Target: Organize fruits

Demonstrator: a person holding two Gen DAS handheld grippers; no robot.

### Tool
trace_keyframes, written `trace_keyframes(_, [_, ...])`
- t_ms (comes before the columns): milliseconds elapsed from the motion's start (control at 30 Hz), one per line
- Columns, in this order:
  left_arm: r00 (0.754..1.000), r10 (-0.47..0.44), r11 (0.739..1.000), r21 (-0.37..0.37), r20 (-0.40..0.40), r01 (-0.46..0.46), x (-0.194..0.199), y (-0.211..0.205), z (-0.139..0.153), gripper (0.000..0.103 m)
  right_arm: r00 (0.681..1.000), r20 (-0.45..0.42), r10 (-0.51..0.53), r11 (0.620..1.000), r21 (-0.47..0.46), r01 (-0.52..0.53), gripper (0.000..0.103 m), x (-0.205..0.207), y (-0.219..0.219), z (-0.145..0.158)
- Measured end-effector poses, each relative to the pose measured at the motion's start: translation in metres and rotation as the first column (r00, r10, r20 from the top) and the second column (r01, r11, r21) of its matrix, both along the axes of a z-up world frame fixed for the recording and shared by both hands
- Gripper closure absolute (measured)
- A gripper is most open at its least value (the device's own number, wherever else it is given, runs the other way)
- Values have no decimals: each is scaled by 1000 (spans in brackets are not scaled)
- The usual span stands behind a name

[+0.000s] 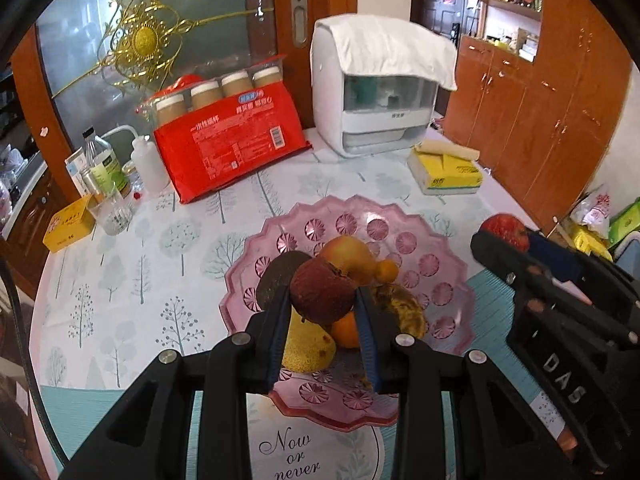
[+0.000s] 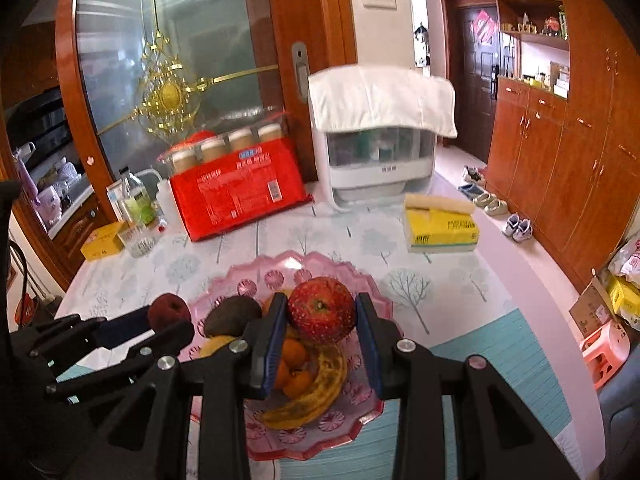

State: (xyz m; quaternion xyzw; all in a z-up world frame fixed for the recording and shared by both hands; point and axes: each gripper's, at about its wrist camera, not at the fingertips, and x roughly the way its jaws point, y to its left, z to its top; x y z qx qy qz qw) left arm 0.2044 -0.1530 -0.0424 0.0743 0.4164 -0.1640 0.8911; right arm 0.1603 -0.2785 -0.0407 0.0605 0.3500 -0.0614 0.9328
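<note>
While seen from the left wrist, left tool (image 1: 323, 308) clamped tight on a dark red-brown fruit (image 1: 322, 293) above the pink fruit plate (image 1: 404, 236), likely for sorting; from the right wrist, right tool (image 2: 322, 322) pinching a red apple (image 2: 321, 309) over the banana (image 2: 316, 394), apparently likewise.

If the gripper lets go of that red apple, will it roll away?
Probably. The red apple is round and smooth, so it would likely roll. It hangs in the right gripper over the pink plate, whose raised rim might stop it. It looks firm, yet a drop could bruise it.
</note>
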Motion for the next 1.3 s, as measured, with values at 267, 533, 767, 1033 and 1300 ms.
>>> trace_keyframes(267, [999, 30, 997, 68, -30, -28, 6, -8, -21, 72, 995, -96, 14, 1000, 10, -13, 68, 12, -6, -34])
trace_keyframes(533, [995, 98, 988, 119, 1, -98, 3, -2, -19, 32, 990, -140, 3, 1000, -6, -4, 57, 14, -6, -41])
trace_keyframes(767, [991, 118, 985, 120, 59, -124, -23, 23, 2, 15, 994, -110, -24, 999, 21, 26, 47, -7, -4, -26])
trace_keyframes(1033, [987, 156, 982, 97, 39, -159, -61, 64, 12, 15, 999, -16, -47, 999, -26, 47, 34, -52, 32, 9])
trace_keyframes(1300, [981, 180, 979, 86, 68, -185, -99, 97, 27, 12, 999, 45, -25, 998, -57, 28, 32, -90, 65, 28])
